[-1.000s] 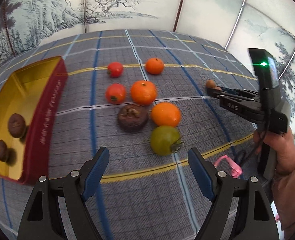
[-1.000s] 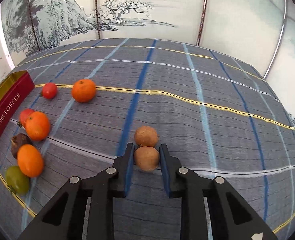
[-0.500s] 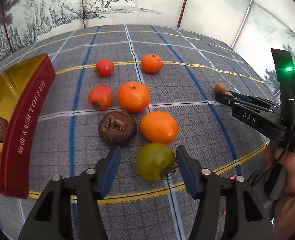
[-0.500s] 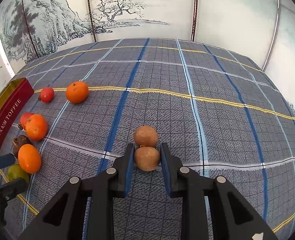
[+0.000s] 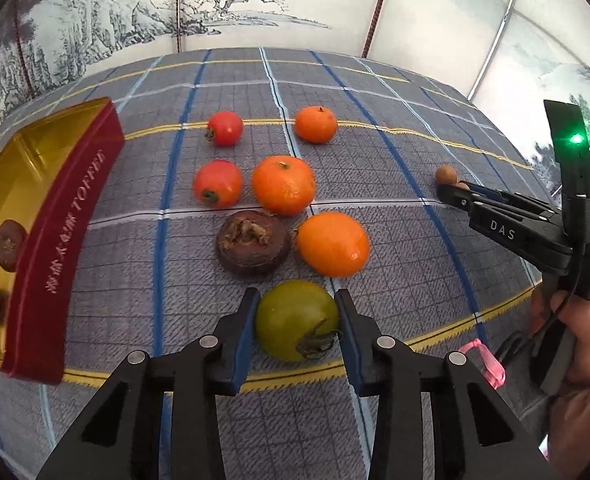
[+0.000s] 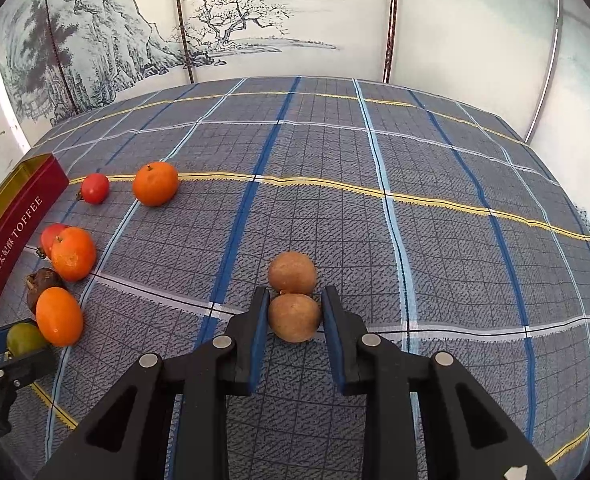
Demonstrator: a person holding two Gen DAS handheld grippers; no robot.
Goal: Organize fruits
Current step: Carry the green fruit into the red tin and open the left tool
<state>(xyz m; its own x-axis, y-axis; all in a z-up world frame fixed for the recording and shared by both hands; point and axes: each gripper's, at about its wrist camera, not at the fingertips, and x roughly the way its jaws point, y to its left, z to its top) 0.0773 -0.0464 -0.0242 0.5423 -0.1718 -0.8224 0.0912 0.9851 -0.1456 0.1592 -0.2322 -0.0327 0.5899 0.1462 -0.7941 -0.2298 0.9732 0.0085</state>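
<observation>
My left gripper (image 5: 297, 312) has closed on a green tomato (image 5: 295, 318) that rests on the checked cloth. Beyond it lie a dark brown fruit (image 5: 253, 242), three oranges (image 5: 333, 244) (image 5: 283, 185) (image 5: 316, 124) and two red tomatoes (image 5: 217, 183) (image 5: 225, 128). My right gripper (image 6: 293, 312) is shut on a small brown round fruit (image 6: 293, 317). A second brown fruit (image 6: 292, 273) lies just beyond it, touching it. The right gripper also shows in the left wrist view (image 5: 451, 190).
A red and gold toffee tin (image 5: 71, 216) stands open at the left with dark brown fruits (image 5: 9, 240) inside. A pink clip (image 5: 483, 362) lies near the front right. A painted screen (image 6: 255, 20) backs the table.
My left gripper has moved forward and closed from wide open onto the green tomato. The right gripper has stayed shut on the brown fruit.
</observation>
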